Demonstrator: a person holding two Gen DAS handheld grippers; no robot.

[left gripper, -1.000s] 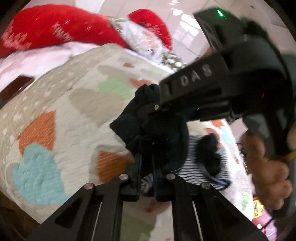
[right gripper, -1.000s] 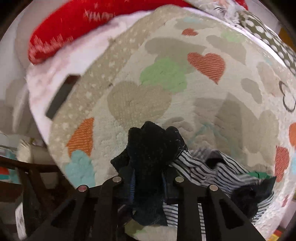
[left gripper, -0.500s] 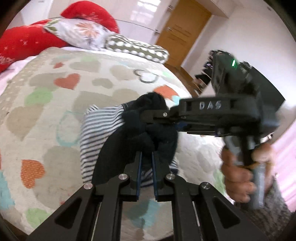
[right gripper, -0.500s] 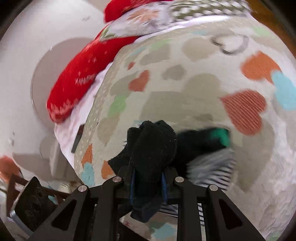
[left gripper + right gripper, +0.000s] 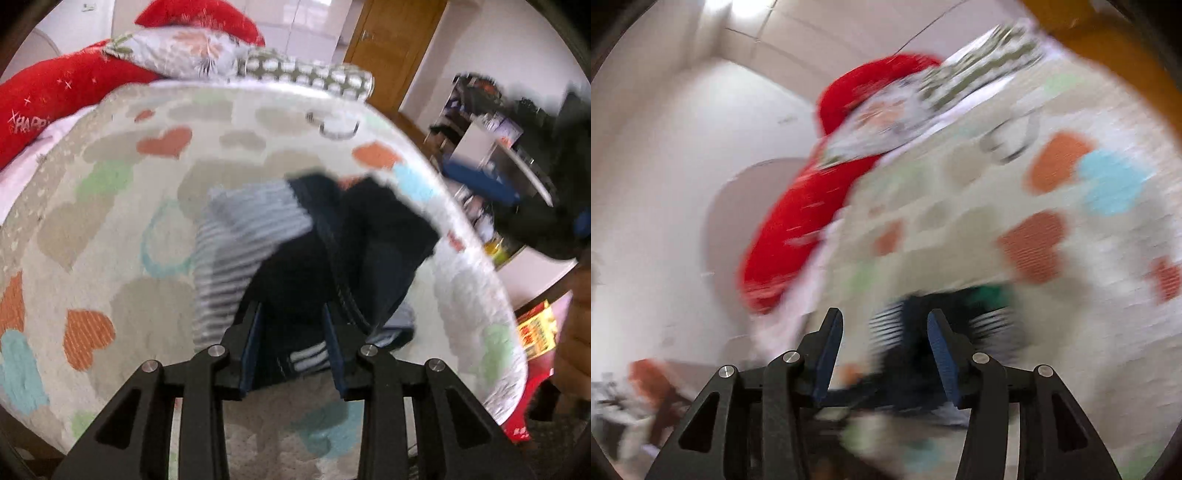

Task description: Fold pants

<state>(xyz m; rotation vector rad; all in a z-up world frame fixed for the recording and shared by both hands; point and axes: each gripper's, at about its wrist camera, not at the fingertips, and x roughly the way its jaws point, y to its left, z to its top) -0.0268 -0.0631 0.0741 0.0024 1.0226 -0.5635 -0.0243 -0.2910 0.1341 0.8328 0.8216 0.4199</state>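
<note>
Black gripper fingers fill the bottom of each wrist view. The left gripper (image 5: 293, 328) has just been opening its jaws; they stand a little apart with the dark waist end of the pants (image 5: 325, 258) between the blue pads, though whether the pads still press the cloth is hard to tell from this angle. The right gripper (image 5: 885, 343) has also just been opening; its jaws stand wider, with nothing gripped, and the pants lie blurred beyond its tips.

Past the left fingers, the pants lie bunched on the heart-patterned bedspread (image 5: 110, 229), dark navy fabric on the right and a grey-and-white striped part on the left, one dark leg reaching towards the bed's right edge. At the far right of the left view the right gripper shows as a dark blur, with the person's hand (image 5: 576, 332) below it.

Farther off, a red cushion (image 5: 62, 103), a floral pillow (image 5: 181, 55) and a patterned pillow (image 5: 306, 74) sit at the head of the bed, with a wooden door (image 5: 395, 48) behind.
</note>
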